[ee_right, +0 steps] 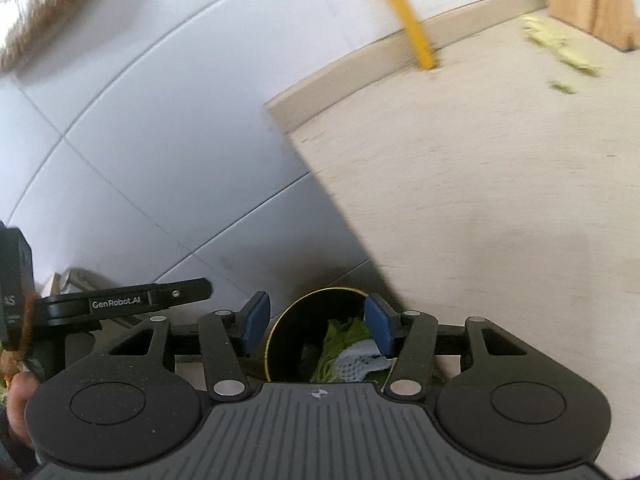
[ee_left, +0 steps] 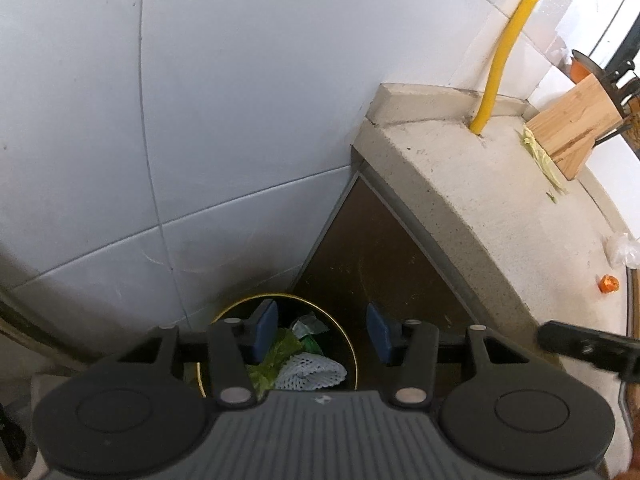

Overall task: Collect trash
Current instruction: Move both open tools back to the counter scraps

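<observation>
- Left wrist view: the left gripper [ee_left: 322, 330] hangs with blue pads spread wide, grasping nothing, above a round black trash bin [ee_left: 347, 340] with a gold rim. The gripper body hides the bin's near half.
- Inside the bin lie green leafy scraps [ee_left: 280, 350] and a white foam net [ee_left: 314, 372].
- On the stone counter [ee_left: 460, 184] to the right are pale vegetable peelings [ee_left: 542, 156] beside a wooden knife block [ee_left: 576, 128], an orange scrap [ee_left: 608, 283] and a clear plastic piece [ee_left: 624, 249], cut off at the edge.
- Right wrist view: motion blur softens the counter. The right gripper [ee_right: 316, 322] is released, pads apart, over the same bin.
- The other tool at left reads "GenRobot.AI" [ee_right: 116, 303].
</observation>
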A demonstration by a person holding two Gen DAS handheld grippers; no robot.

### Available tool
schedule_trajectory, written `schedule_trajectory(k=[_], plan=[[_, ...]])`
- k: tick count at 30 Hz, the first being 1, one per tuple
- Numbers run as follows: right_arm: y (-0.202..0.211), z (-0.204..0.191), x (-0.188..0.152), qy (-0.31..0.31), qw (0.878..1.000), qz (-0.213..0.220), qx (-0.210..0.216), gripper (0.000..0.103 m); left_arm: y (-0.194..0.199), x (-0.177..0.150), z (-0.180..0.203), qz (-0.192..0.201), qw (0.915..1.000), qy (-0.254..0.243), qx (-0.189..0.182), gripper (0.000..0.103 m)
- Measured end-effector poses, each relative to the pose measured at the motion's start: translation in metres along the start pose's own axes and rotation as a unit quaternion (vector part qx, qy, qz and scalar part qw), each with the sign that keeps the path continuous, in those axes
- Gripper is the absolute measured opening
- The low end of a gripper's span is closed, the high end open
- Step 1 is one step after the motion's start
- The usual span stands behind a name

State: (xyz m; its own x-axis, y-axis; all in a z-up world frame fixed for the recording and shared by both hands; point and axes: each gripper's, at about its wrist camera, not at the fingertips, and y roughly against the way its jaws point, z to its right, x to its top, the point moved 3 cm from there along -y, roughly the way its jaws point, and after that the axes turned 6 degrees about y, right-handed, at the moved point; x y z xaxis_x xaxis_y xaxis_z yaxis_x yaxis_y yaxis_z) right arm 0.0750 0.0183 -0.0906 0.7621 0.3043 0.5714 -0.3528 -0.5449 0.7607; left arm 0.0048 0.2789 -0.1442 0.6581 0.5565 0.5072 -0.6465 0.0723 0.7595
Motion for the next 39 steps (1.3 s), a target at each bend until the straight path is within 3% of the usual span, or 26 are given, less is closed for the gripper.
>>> schedule_trajectory(k=[8, 21, 32, 39], plan=[[0.059, 0.059, 0.006, -0.02, 0.998, 0.044, -0.035, 0.063, 0.017, -0.008, 0.037, 0.017, 0.9993, -0.02, -0.029, 0.045], [0.123, 0.158, 0.002, -0.08, 0.986, 0.098, -0.113, 0.065, 0.014, -0.019, 0.186, -0.003, 0.9856, -0.11, -0.129, 0.05], [0.15, 0.215, -0.005, -0.088, 0.98, 0.113, -0.14, 0.068, -0.008, -0.009, 0.287, -0.012, 0.9718, -0.178, -0.155, 0.051], [0.161, 0.248, 0.011, -0.083, 0.976, 0.122, -0.16, 0.07, -0.034, -0.014, 0.333, -0.031, 0.9645, -0.204, -0.164, 0.052]])
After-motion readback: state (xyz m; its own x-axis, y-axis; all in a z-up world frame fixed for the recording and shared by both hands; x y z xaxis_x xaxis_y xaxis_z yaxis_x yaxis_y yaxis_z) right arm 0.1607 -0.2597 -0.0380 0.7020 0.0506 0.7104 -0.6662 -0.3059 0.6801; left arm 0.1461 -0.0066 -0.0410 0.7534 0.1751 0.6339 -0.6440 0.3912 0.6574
